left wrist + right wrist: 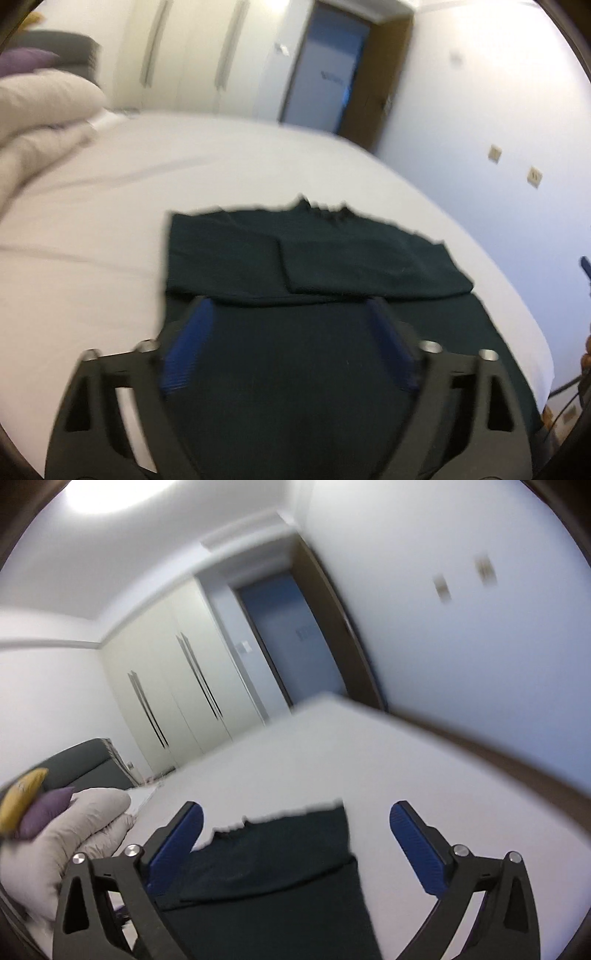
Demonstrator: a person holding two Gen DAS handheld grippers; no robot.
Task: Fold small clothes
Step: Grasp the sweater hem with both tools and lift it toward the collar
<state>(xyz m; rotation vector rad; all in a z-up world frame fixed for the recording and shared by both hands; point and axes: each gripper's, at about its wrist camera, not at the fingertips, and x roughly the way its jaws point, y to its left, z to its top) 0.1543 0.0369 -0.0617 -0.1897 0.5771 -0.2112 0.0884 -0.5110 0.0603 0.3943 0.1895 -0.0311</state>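
A dark green garment [314,258] lies flat on the white bed [110,229], with both sleeves folded in over its chest and the collar at the far end. My left gripper [291,306] is open and empty, held above the garment's lower half, its blue pads [188,343] wide apart. In the right wrist view the same garment [280,871] lies below and between the fingers. My right gripper [295,812] is open and empty above the garment's right edge, its blue pads [417,845] apart. Both views are blurred.
A beige duvet [40,110] with purple and yellow cushions [40,808] lies at the bed's head on the left. A white wardrobe [192,55], a blue door [325,66] and a white wall stand beyond. The bed's right edge [535,332] is near the garment.
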